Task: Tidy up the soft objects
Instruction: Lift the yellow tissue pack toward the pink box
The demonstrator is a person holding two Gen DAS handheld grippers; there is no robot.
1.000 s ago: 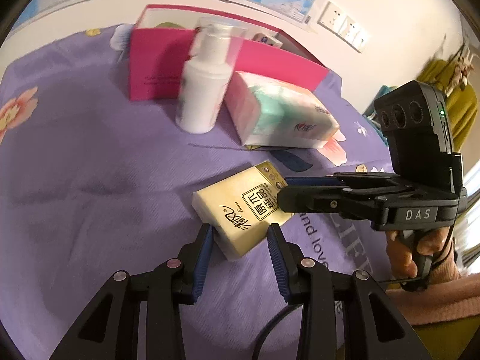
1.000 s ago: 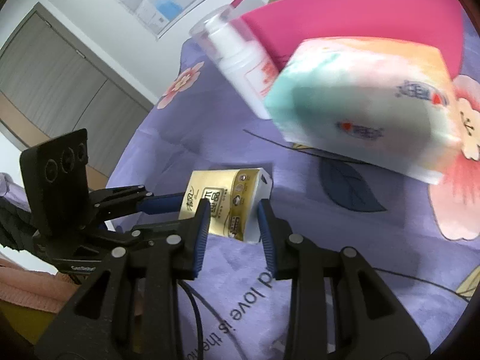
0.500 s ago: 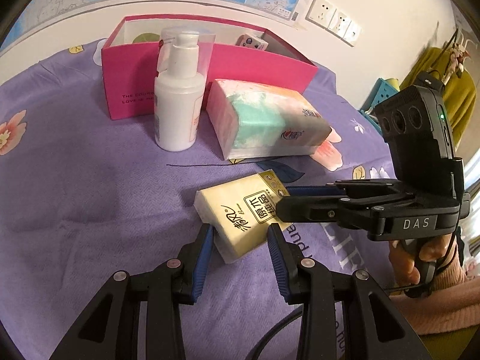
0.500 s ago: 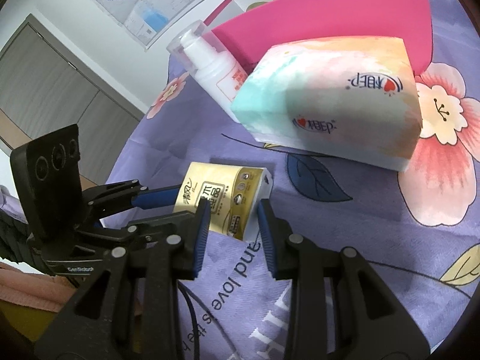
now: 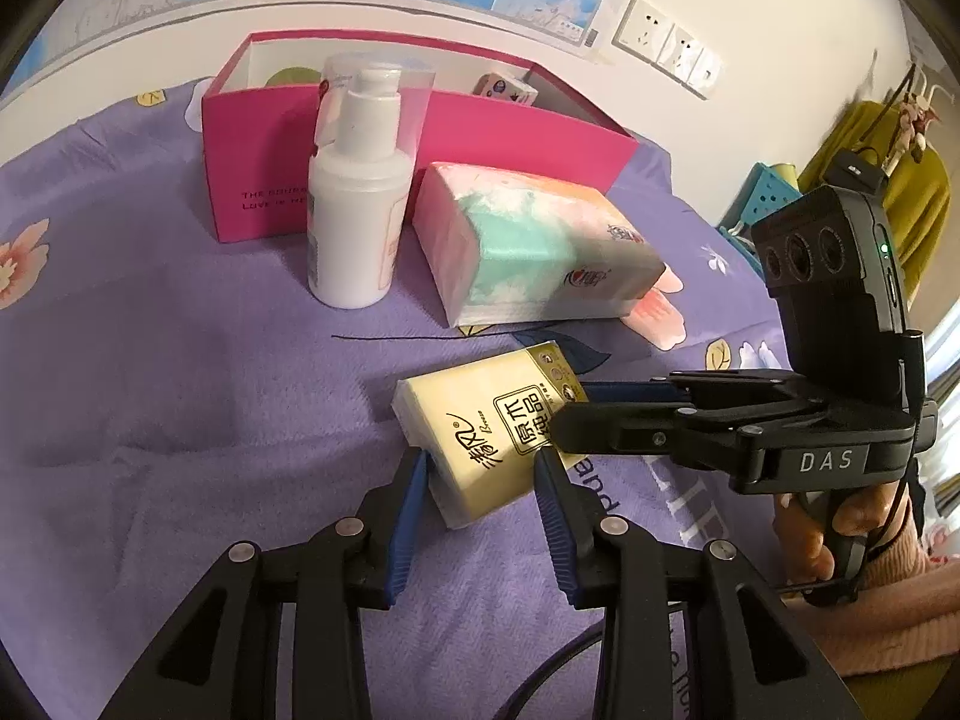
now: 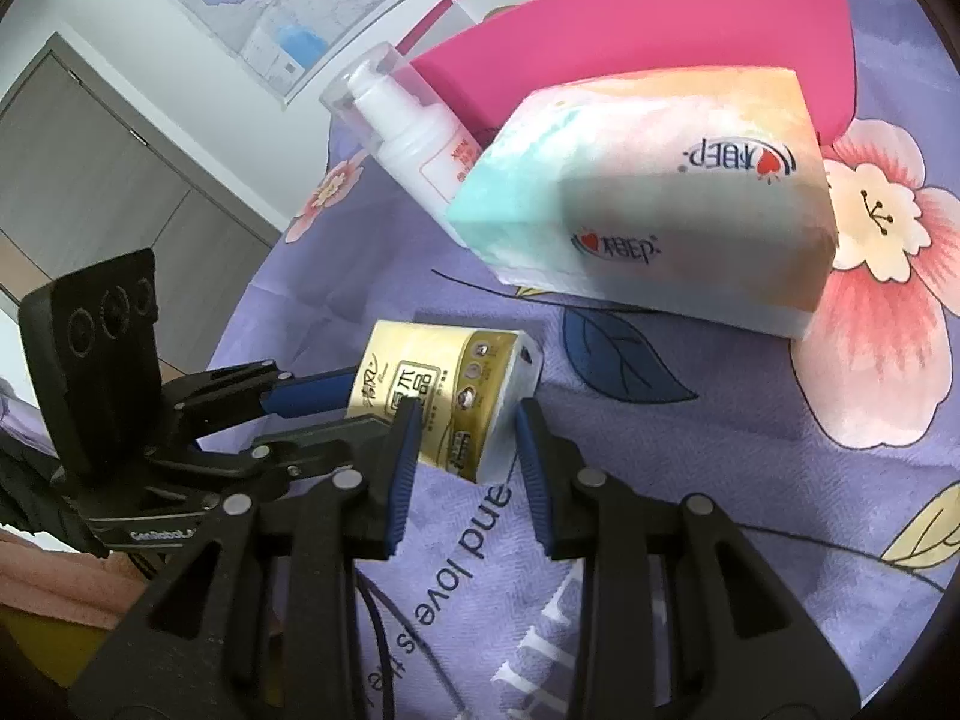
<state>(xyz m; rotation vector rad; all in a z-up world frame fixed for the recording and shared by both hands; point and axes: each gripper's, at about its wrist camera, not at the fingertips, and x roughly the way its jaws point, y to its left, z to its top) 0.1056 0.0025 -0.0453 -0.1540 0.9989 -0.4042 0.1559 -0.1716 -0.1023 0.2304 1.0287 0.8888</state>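
Observation:
A small yellow tissue pack point(image 5: 480, 420) point(image 6: 444, 378) sits low over the purple floral cloth point(image 5: 180, 360). I cannot tell if it touches the cloth. My left gripper point(image 5: 482, 468) is shut on its near end, blue pads pressing both sides. My right gripper point(image 6: 465, 426) is shut on the other end. Each gripper shows in the other's view: the right gripper point(image 5: 576, 408) comes in from the right, the left gripper point(image 6: 348, 414) from the left. Behind lies a large pastel tissue pack point(image 5: 540, 258) point(image 6: 660, 198).
A white pump bottle point(image 5: 354, 228) point(image 6: 420, 144) stands in front of an open pink box point(image 5: 480, 120) point(image 6: 630, 48), which holds a small pack point(image 5: 504, 87). A hand point(image 5: 840, 516) in a pink sleeve holds the right gripper. Wall and sockets lie behind.
Both grippers keep the same grip on the yellow pack. Both views have shifted a little and lost their blur, so the box, bottle and large pack sit differently in frame.

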